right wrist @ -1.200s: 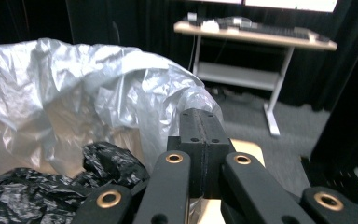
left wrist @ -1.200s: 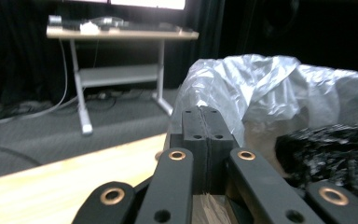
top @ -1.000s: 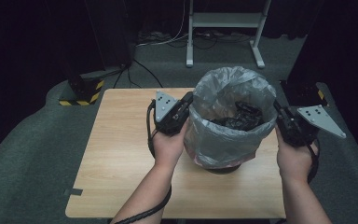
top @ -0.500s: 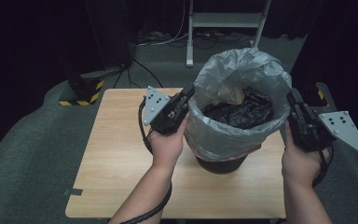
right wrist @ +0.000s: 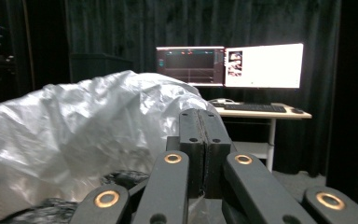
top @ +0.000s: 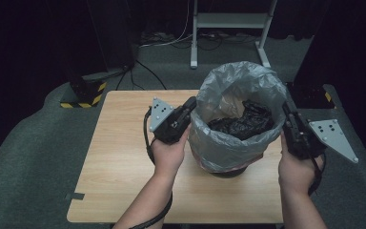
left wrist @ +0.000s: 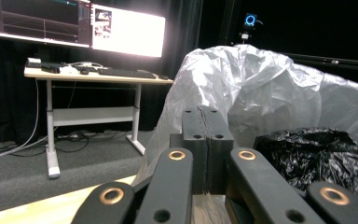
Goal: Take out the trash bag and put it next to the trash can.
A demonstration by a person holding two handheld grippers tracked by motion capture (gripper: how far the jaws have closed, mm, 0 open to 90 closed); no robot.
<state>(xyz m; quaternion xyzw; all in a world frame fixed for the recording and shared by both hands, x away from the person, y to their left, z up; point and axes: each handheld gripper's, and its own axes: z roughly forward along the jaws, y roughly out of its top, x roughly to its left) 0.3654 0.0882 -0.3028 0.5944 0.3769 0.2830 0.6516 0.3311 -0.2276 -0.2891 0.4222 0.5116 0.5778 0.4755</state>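
A grey translucent bin liner (top: 238,90) stands open on the wooden table (top: 124,157), over a dark bin base (top: 226,172). Crumpled black plastic (top: 243,121) lies inside it. My left gripper (top: 191,102) is at the liner's left rim and my right gripper (top: 286,111) at its right rim. Each one's jaws are pressed together on the thin plastic edge. In the left gripper view the shut left gripper (left wrist: 207,112) fronts the liner (left wrist: 261,88) and the black plastic (left wrist: 326,154). The right gripper view shows the shut right gripper (right wrist: 199,114) against the liner (right wrist: 88,121).
A white desk frame (top: 228,21) stands on the floor behind the table. A yellow-and-black striped block (top: 83,95) sits off the table's far left corner, and a dark box (top: 310,95) is at the right. Lit monitors (left wrist: 126,30) glow on a desk (left wrist: 93,77).
Both hands have moved apart and slightly toward the person. The liner's mouth has been pulled wider, so more of the black plastic inside is seen.
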